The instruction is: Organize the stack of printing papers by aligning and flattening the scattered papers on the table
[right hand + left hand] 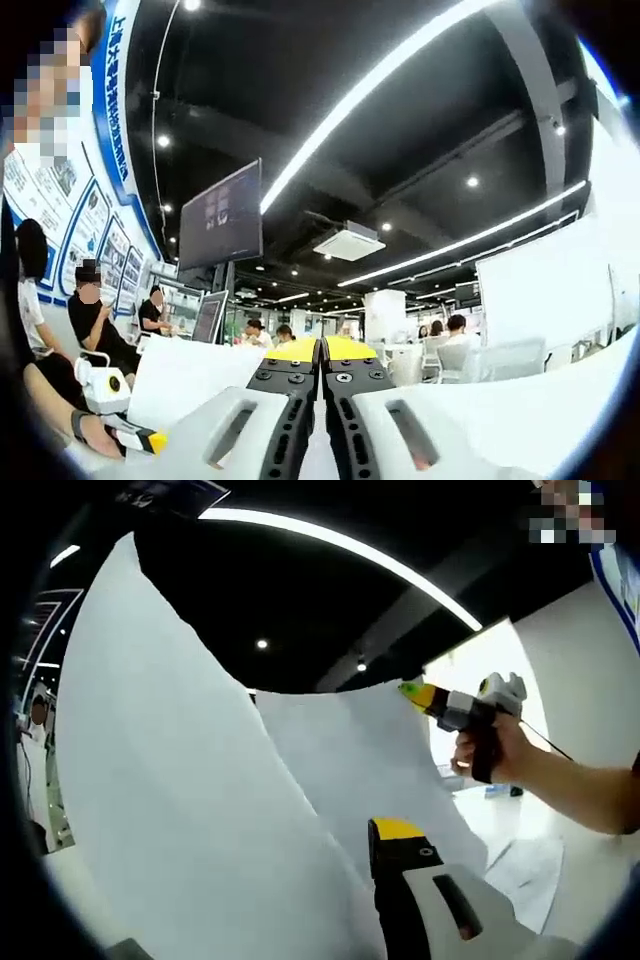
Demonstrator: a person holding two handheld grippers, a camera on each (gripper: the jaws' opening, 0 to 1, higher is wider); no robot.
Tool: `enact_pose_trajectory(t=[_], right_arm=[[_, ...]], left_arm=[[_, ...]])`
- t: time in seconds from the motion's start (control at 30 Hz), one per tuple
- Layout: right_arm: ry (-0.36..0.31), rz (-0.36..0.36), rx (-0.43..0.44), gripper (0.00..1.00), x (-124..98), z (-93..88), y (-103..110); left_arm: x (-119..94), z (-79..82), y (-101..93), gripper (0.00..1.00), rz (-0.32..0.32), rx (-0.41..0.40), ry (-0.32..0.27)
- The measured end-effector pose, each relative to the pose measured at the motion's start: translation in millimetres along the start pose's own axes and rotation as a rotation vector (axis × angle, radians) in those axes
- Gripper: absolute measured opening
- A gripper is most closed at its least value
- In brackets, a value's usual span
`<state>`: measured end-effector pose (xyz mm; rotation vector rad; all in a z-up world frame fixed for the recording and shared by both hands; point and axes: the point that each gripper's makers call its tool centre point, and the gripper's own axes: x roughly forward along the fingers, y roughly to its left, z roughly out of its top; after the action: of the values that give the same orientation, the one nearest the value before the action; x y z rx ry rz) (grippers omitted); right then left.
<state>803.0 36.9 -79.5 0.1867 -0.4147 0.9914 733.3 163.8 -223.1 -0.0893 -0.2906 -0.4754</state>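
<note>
A large office hall with a dark ceiling and long light strips lies behind everything, with seated people far off in the right gripper view. Starting at the jaws: the right gripper [322, 352] has its yellow-tipped jaws pressed together, and a thin white edge seems to run down between them, so it looks pinched on the papers [230, 810]. The left gripper [385, 832] shows one yellow-tipped jaw against the sheets; whether it is spread or clamped cannot be told. In the left gripper view the right gripper pinches the sheets' top corner, a hand [495, 750] around its handle. The papers are held up off the bench [590, 880], standing roughly on edge, long axis running up and leftward in that view. More loose sheets [530, 865] lie on the bench below. The step looks like gathering and squaring the lifted bundle; next would likely be tapping its lower edge on the bench to line the sheets up, then laying it flat
</note>
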Motion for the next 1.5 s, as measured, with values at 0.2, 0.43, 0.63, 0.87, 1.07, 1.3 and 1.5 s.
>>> enact_pose_trajectory(t=[0.2,0.43,0.63,0.87,1.07,1.3,1.5], right_arm=[[-0.014,-0.008,0.029,0.0,5,-3.2,3],[-0.067,-0.032,0.161,0.0,8,-4.2,-7],[-0.072,-0.045,0.191,0.0,12,-12.5,-10],[-0.084,-0.059,0.231,0.0,15,-20.7,-8],[-0.081,-0.06,0.247,0.0,17,-25.7,-3],[-0.075,-0.042,0.251,0.0,22,-29.9,11],[-0.076,-0.033,0.263,0.0,25,-32.8,19]], left_arm=[[0,0.8,-1.2,0.24,-0.005,0.0,-0.003],[1,0.5,-5.6,0.24,-0.024,-0.001,-0.004],[1,1.1,-9.9,0.24,-0.033,-0.001,-0.004],[2,1.1,-16.5,0.24,-0.05,0.004,0.0],[3,1.5,-19.6,0.25,-0.062,0.0,-0.002],[4,1.5,-24.0,0.25,-0.079,-0.002,0.001],[4,1.6,-25.9,0.25,-0.086,-0.002,0.001]])
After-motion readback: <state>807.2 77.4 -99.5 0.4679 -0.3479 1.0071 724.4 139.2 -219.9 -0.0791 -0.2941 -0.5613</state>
